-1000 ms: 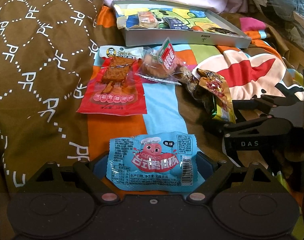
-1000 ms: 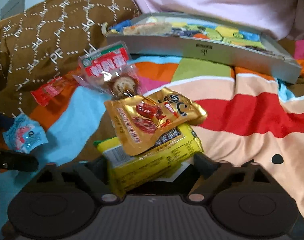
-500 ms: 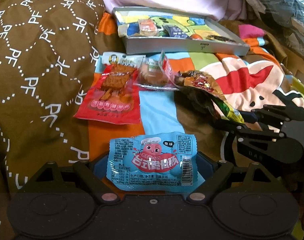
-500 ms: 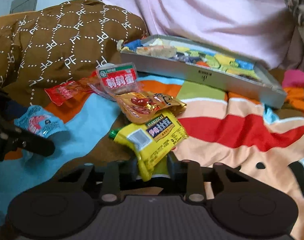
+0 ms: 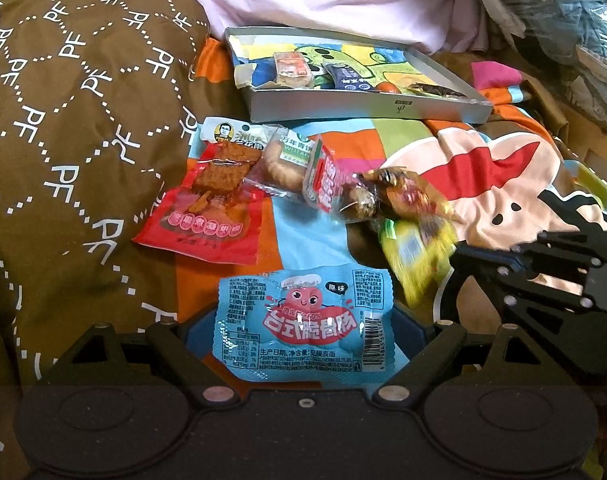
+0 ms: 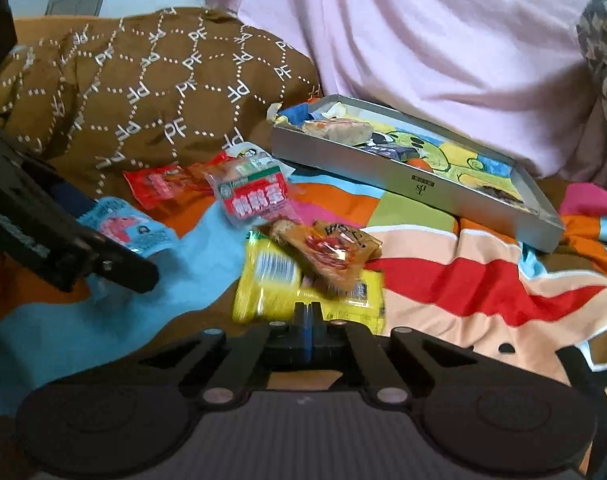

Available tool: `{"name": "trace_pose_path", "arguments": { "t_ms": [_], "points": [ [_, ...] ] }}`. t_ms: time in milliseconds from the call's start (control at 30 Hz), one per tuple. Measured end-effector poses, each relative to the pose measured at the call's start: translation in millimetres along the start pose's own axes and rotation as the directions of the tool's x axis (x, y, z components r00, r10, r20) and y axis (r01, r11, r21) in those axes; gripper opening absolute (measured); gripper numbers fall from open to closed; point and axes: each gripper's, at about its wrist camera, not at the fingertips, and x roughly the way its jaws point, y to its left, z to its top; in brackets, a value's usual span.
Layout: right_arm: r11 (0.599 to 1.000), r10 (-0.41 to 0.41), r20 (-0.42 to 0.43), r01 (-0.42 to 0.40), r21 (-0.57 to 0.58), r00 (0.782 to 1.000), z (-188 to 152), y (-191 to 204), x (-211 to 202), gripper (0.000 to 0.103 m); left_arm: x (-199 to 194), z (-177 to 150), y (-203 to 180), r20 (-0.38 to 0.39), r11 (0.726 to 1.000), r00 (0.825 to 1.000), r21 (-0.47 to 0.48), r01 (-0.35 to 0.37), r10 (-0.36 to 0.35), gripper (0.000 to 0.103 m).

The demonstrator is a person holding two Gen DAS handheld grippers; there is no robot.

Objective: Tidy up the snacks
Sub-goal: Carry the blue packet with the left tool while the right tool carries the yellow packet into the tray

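Since a second ago the right tool [image 6: 308,322] has clenched on the yellow snack packet [image 6: 281,280], lifting it; the open grey box [image 6: 415,184] lies ahead to the right, while the left tool [image 5: 303,344] holds the blue sausage packet [image 5: 305,322].

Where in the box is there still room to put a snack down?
The box has bare room in its middle and along its far side, where the cartoon picture shows. Its left end is crowded by a wrapped pastry and a dark packet; the right corner holds a dark snack. On the blanket, the striped patch right of the yellow packet is bare.
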Motion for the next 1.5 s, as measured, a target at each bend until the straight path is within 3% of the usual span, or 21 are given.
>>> {"name": "trace_pose_path", "arguments": {
  "t_ms": [33,67,100,167,267,367,467,567,633,667,700,800,967,1233,1300,1433,1500],
  "points": [
    [0.999,0.032,-0.02,-0.032,0.03,0.999,1,-3,-1,0.001,0,0,0,0.002,1.0,1.0,0.0,0.001,-0.001,0.088],
    [0.995,0.075,-0.05,-0.071,0.077,0.996,1,-8,0,0.01,-1,1,0,0.006,1.0,1.0,-0.001,0.003,-0.003,0.088],
    [0.983,0.125,-0.077,-0.114,0.142,0.989,0,-15,2,0.034,-2,1,0,0.011,1.0,1.0,-0.001,0.004,-0.004,0.088],
    [0.942,0.196,-0.085,-0.163,0.292,0.977,-4,-32,5,0.068,-4,2,0,0.025,1.0,1.0,-0.002,0.002,-0.002,0.088],
    [0.849,0.264,-0.08,-0.192,0.492,0.961,-12,-56,15,0.069,-5,4,-1,0.043,1.0,0.999,-0.007,-0.006,0.006,0.088],
    [0.771,0.31,-0.07,-0.207,0.602,0.948,-17,-70,29,0.069,-5,6,1,0.049,1.0,0.999,-0.025,-0.016,0.017,0.088],
    [0.73,0.338,-0.051,-0.227,0.645,0.94,-14,-75,40,0.074,-6,7,3,0.05,0.999,0.998,-0.045,-0.027,0.029,0.088],
    [0.696,0.347,-0.025,-0.24,0.677,0.938,-13,-77,53,0.073,-6,9,5,0.054,0.998,0.998,-0.057,-0.041,0.044,0.088],
    [0.679,0.336,-0.004,-0.24,0.694,0.942,-13,-78,60,0.067,-7,12,5,0.062,0.997,0.997,-0.063,-0.048,0.052,0.088],
    [0.663,0.335,0.015,-0.247,0.707,0.942,-14,-79,63,0.057,-7,14,5,0.068,0.997,0.996,-0.064,-0.05,0.054,0.088],
    [0.63,0.349,0.044,-0.269,0.729,0.936,-16,-82,66,0.046,-7,16,5,0.074,0.997,0.996,-0.061,-0.054,0.059,0.088],
    [0.539,0.369,0.096,-0.297,0.788,0.924,-23,-90,75,0.04,-9,22,5,0.1,0.996,0.992,-0.055,-0.071,0.076,0.088],
    [0.496,0.377,0.143,-0.33,0.803,0.915,-27,-93,82,0.045,-8,32,11,0.108,0.992,0.99,-0.098,-0.076,0.087,0.088],
    [0.453,0.358,0.175,-0.335,0.826,0.917,-16,-90,94,0.073,-12,38,13,0.125,0.991,0.987,-0.1,-0.09,0.102,0.088],
    [0.45,0.351,0.168,-0.324,0.832,0.921,-11,-86,96,0.085,-13,37,13,0.126,0.99,0.986,-0.104,-0.093,0.106,0.088],
    [0.529,0.309,0.069,-0.232,0.816,0.949,5,-71,99,0.082,-15,36,14,0.126,0.989,0.986,-0.114,-0.097,0.112,0.088],
    [0.579,0.268,0.011,-0.17,0.797,0.963,8,-66,97,0.063,-16,37,14,0.129,0.989,0.985,-0.112,-0.1,0.115,0.088]
  ]
}}
